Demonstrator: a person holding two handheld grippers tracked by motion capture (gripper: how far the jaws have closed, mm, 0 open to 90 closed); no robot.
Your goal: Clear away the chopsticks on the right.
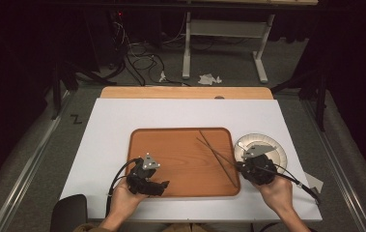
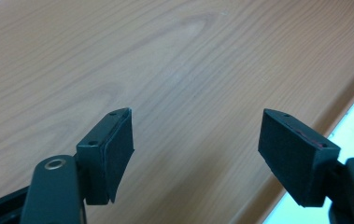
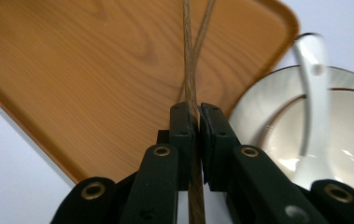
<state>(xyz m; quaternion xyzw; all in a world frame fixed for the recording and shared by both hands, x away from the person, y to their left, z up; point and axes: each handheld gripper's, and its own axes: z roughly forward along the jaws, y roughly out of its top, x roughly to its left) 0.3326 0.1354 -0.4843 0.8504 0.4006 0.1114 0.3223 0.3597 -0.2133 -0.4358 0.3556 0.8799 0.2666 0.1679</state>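
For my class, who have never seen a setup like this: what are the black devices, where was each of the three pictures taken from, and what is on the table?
A person sits at a table holding a hand-operated gripper with two black jaws in each hand. The high view looks down from above: the left gripper and right gripper flank a wooden tray on a white mat. Right of the tray stands a white plate with a white spoon in it. The other two pictures come from cameras riding on the grippers. The left gripper's jaws stand open over the tray, holding nothing. The right gripper is shut on a pair of chopsticks, which reach out over the tray.
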